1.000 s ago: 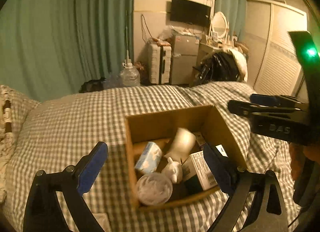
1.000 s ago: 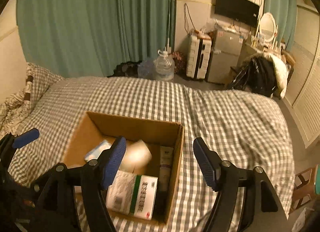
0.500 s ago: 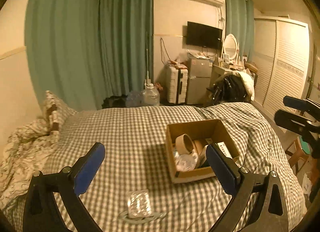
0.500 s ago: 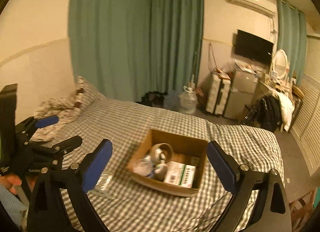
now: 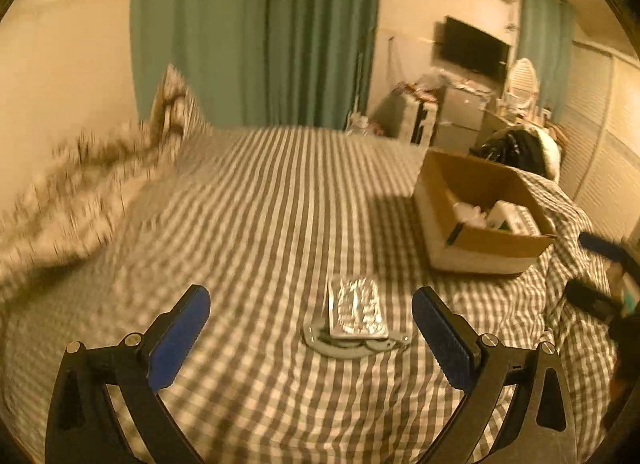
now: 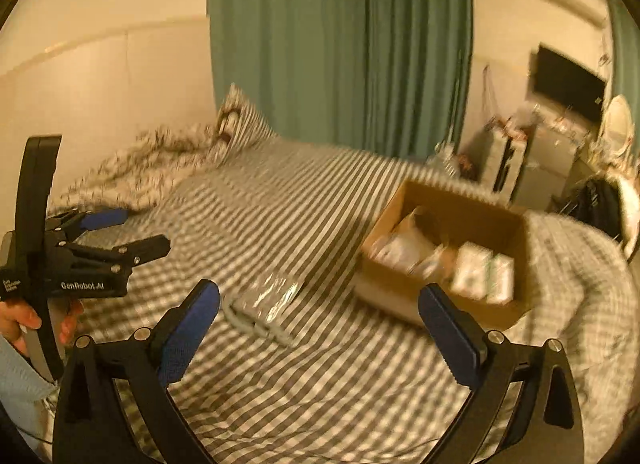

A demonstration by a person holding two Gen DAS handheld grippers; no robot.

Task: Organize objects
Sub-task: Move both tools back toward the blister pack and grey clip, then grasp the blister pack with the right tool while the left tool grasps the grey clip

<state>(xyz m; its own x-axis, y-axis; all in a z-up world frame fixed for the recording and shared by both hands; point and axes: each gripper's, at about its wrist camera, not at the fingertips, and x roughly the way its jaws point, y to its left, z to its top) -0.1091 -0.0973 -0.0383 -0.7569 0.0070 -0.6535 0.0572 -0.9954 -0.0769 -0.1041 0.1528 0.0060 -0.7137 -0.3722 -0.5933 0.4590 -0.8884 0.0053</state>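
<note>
Step in hand: you reach for foil blister pack (image 5: 357,309) lying on bed (image 5: 256,200), well apart from cardboard box (image 5: 480,254). Left gripper (image 5: 310,338) spread, empty, pack just ahead. Right gripper (image 6: 320,328) spread, empty. Next: lower, pinch pack's edge, carry to box.

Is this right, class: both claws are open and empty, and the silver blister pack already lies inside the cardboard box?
Not quite. The silver blister pack lies on the checked bedcover, outside the cardboard box, as the left wrist view shows. Both claws, left and right, are indeed open and empty.
</note>
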